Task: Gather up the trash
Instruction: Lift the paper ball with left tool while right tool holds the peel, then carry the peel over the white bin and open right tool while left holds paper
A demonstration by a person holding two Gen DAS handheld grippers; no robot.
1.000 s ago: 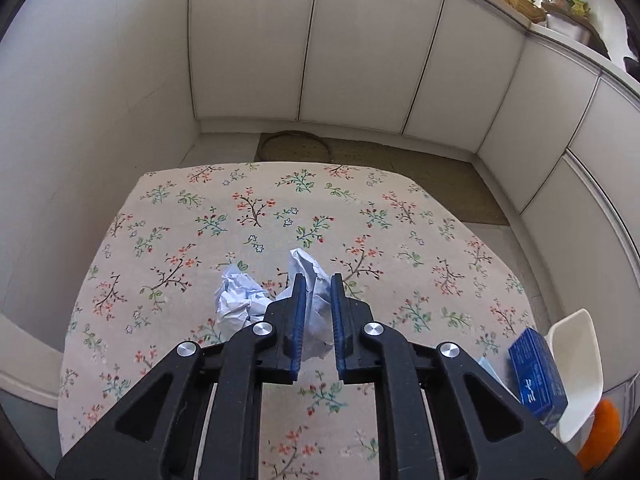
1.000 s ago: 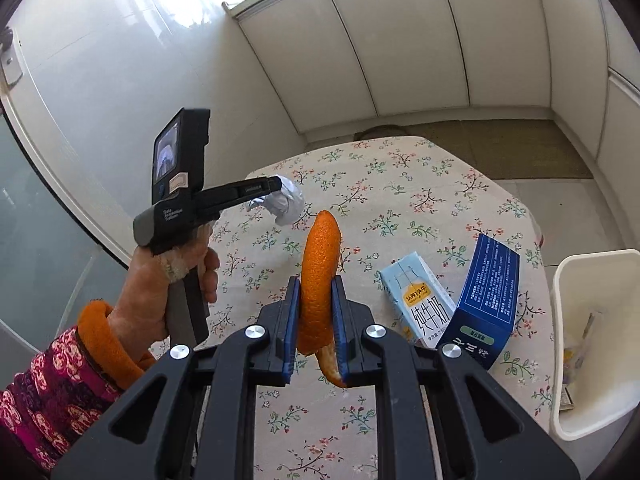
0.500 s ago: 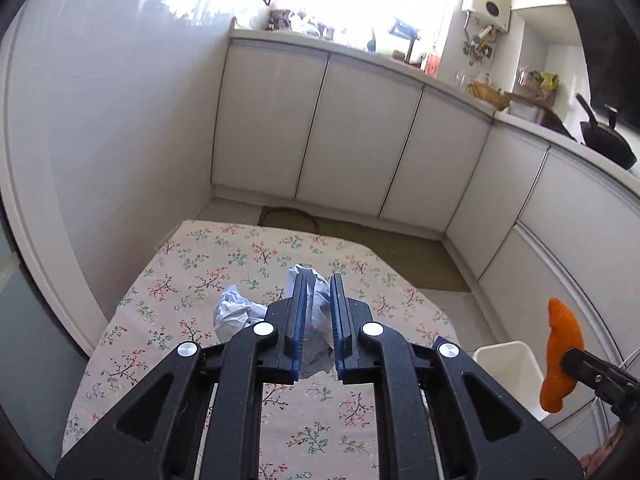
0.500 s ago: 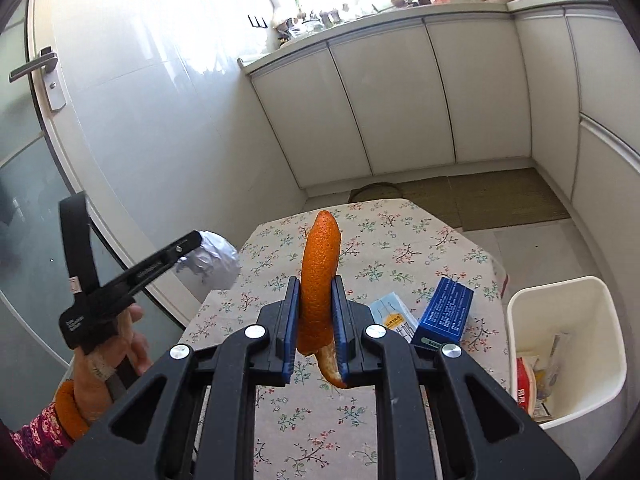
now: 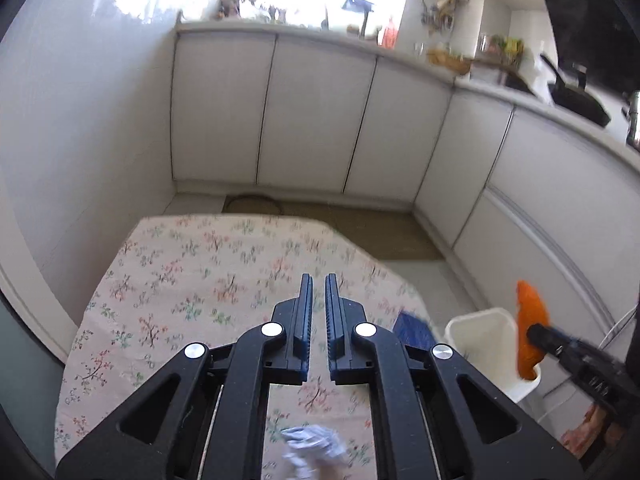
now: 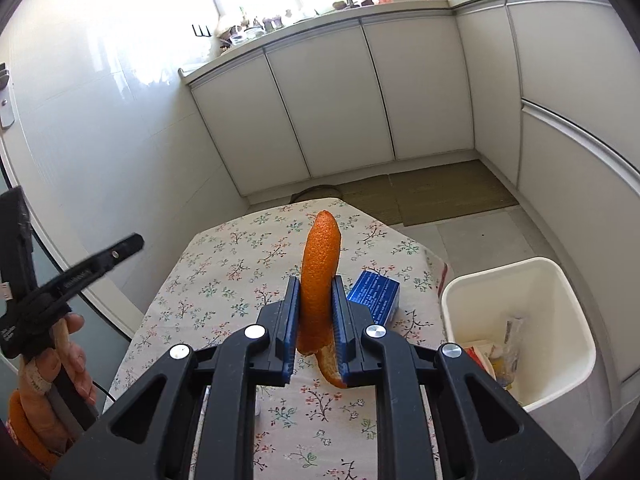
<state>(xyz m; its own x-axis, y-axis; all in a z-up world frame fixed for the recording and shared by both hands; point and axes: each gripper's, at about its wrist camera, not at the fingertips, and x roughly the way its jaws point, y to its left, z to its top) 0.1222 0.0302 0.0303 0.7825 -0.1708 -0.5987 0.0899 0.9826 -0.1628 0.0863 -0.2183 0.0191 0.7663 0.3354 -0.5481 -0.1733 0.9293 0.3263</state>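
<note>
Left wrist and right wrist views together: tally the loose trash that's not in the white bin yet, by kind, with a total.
Orange peel: 1
Crumpled paper: 1
Blue box: 1
Total: 3

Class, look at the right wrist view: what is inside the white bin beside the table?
The white bin holds a few pieces of packaging, among them a clear wrapper and a red-and-white pack. Its near wall covers the rest of the bottom, so more may lie there.
</note>
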